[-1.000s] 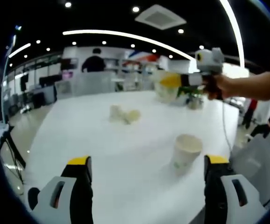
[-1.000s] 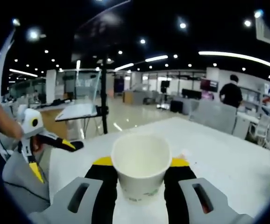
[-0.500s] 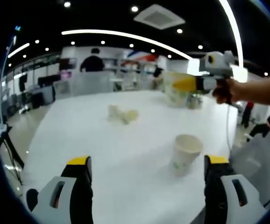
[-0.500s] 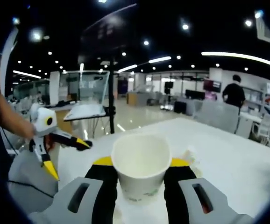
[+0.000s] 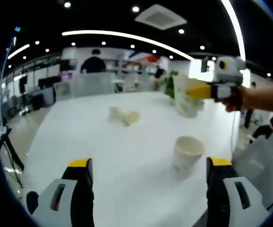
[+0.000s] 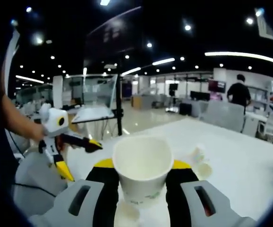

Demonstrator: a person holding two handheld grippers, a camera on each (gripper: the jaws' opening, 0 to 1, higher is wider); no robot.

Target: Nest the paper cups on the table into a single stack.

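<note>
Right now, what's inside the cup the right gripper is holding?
In the right gripper view, the held cup shows a bare white inner wall and no cup nested in it. Its base is hidden between the right gripper jaws.

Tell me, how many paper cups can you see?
4, I think. One cup is held in the right gripper. One cup stands on the table. Two cups lie farther back, blurry, so more may hide there.
</note>
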